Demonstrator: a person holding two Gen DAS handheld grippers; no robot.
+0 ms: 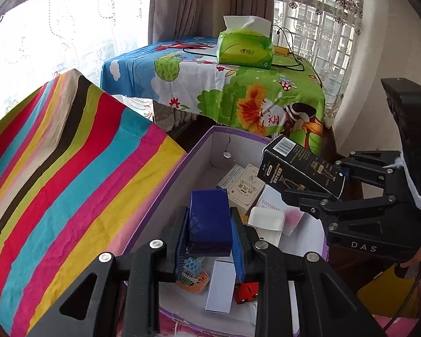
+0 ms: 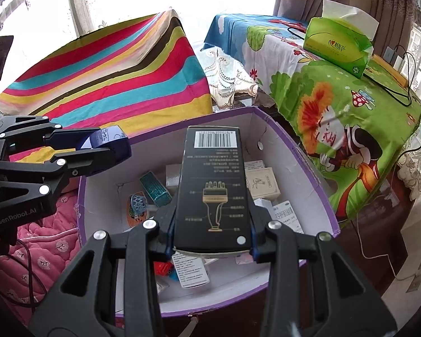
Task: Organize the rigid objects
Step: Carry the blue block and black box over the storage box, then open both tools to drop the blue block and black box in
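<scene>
A purple-rimmed white box [image 1: 182,165] [image 2: 308,163] holds several small cartons and cards. My left gripper [image 1: 210,224] is shut on a dark blue box [image 1: 209,219] and holds it above the box's near left part. It shows at the left of the right wrist view [image 2: 109,146]. My right gripper [image 2: 212,224] is shut on a long black carton with a barcode [image 2: 213,188] and holds it over the middle of the box. In the left wrist view the carton [image 1: 297,168] sits at the right, above the box's far side.
A striped cloth surface [image 1: 70,168] lies left of the box. A table with a cartoon cloth [image 1: 238,92] stands behind, bearing a green tissue pack [image 1: 245,47] and cables. Pink quilted fabric [image 2: 50,244] lies at the near left.
</scene>
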